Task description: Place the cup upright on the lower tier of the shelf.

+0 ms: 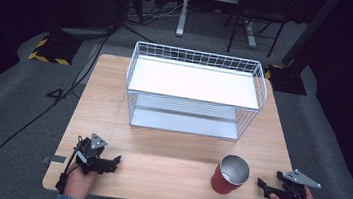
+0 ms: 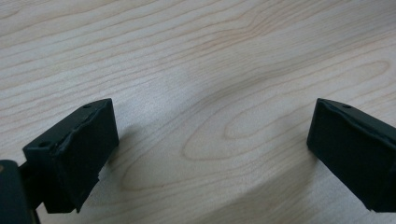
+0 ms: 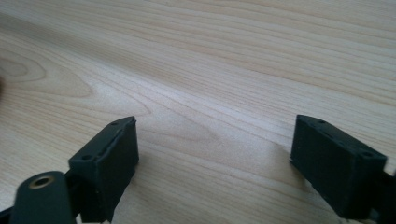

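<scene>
A light wooden table (image 1: 114,97) stands on grey carpet in a dark room, seen from above. At its far middle sits a white wire basket shelf (image 1: 196,89) with a flat white top and a lower tier beneath it. Near the front edge, right of centre, a red cup (image 1: 229,175) with a shiny metal inside stands upright. A person's two hands come in from the near edge. The left gripper (image 1: 116,162) rests low over the near left of the table, well apart from the cup, pointing right. The right gripper (image 1: 261,184) sits at the near right, just beside the cup and aimed at it, not touching. The high view gives this whole layout; the two gripper views lose it and give close wood grain instead. In the left gripper view the left gripper (image 2: 210,154) has its black jaws spread wide with bare table between them. The right gripper view shows the right gripper (image 3: 215,163) likewise released, holding nothing.
</scene>
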### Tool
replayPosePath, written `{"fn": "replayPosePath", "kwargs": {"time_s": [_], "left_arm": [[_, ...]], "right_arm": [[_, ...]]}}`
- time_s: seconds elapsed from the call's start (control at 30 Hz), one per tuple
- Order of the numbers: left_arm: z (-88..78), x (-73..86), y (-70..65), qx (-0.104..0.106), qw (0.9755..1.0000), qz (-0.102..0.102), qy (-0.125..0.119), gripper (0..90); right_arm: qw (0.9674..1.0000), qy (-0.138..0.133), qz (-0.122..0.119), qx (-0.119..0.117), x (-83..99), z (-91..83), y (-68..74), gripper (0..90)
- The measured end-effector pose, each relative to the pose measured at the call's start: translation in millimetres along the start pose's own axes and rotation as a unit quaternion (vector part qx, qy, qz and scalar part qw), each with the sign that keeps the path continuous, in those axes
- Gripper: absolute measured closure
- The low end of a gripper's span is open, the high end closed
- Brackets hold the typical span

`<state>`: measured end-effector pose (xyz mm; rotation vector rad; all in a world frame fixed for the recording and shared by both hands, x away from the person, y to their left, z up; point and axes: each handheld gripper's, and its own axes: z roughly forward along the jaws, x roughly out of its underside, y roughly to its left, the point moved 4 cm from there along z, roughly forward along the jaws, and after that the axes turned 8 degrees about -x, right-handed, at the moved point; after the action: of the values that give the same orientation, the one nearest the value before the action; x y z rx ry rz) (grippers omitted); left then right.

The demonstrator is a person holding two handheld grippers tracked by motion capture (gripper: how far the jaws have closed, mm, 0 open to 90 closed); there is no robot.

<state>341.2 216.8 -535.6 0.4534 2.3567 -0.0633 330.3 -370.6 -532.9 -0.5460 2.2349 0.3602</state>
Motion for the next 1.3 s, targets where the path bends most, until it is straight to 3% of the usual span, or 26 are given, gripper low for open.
{"fn": "replayPosePath", "kwargs": {"time_s": [0.17, 0.57, 0.93, 1.3], "left_arm": [[2.0, -2.1, 0.0, 0.001, 1.0, 0.002, -0.001, 2.0], [5.3, -6.6, -2.5, 0.005, 1.0, 0.001, -0.003, 3.7], [6.0, -7.2, -2.7, 0.003, 1.0, -0.001, -0.003, 3.6], [6.2, -7.3, -2.5, 0.005, 1.0, -0.001, -0.004, 3.4]], "right_arm": [[0.9999, -0.009, -0.01, 0.004, -2.5, -4.4, 6.5, 15.9], [0.9987, -0.051, -0.005, -0.003, -9.7, -32.6, 24.4, 15.9], [0.9949, -0.092, -0.023, -0.033, -14.1, -52.6, 53.0, 15.8], [0.9913, -0.107, -0.044, -0.062, -14.5, -63.9, 83.5, 15.7]]}}
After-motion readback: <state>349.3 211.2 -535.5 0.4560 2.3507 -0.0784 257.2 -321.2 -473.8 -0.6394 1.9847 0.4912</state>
